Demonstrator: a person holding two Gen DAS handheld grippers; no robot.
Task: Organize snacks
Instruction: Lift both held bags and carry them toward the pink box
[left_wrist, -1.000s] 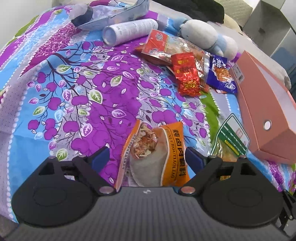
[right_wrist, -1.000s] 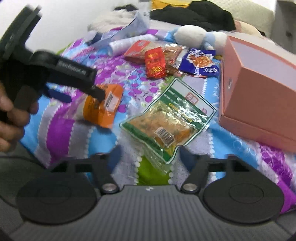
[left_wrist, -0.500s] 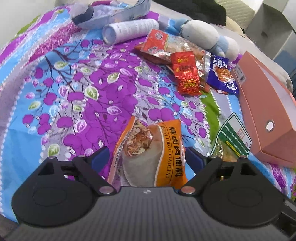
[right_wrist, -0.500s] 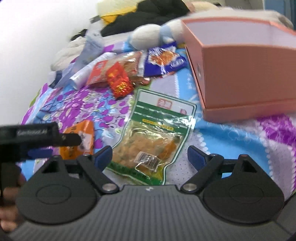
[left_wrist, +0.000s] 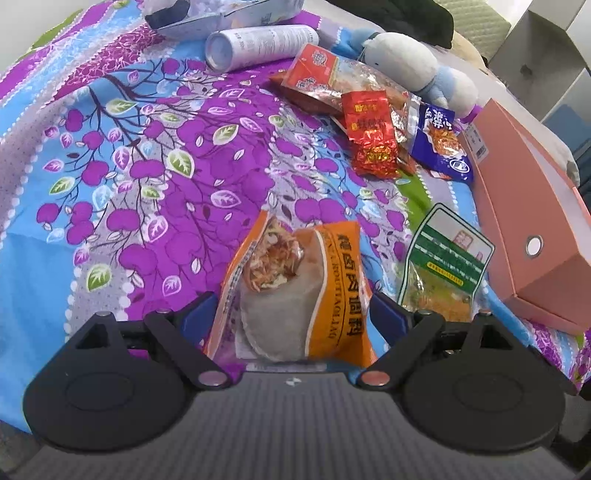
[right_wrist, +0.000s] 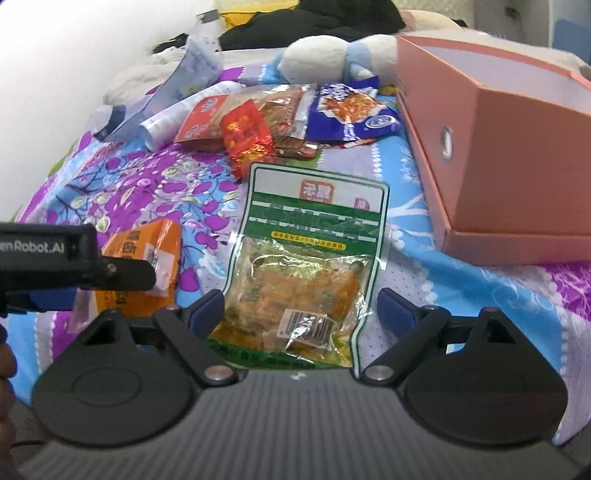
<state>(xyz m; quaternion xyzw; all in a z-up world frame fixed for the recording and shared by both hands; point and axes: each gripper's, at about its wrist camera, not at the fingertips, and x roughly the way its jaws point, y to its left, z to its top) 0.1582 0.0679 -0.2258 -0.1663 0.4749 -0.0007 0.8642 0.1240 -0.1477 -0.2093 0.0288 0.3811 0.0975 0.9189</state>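
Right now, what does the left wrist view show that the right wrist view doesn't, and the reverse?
Left only: the orange flatbread-picture seasoning packet's front, lying between the open left gripper.
Right only: that left gripper from the side and the green-bordered clear pickle pouch's barcode, between the open right gripper.
Both: the red foil packet, blue snack bag, white cylindrical can and pink cardboard box.

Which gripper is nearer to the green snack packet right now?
Right. The right gripper has the green snack packet between its open fingers. The left gripper straddles the orange packet, with the green one off to its right side.
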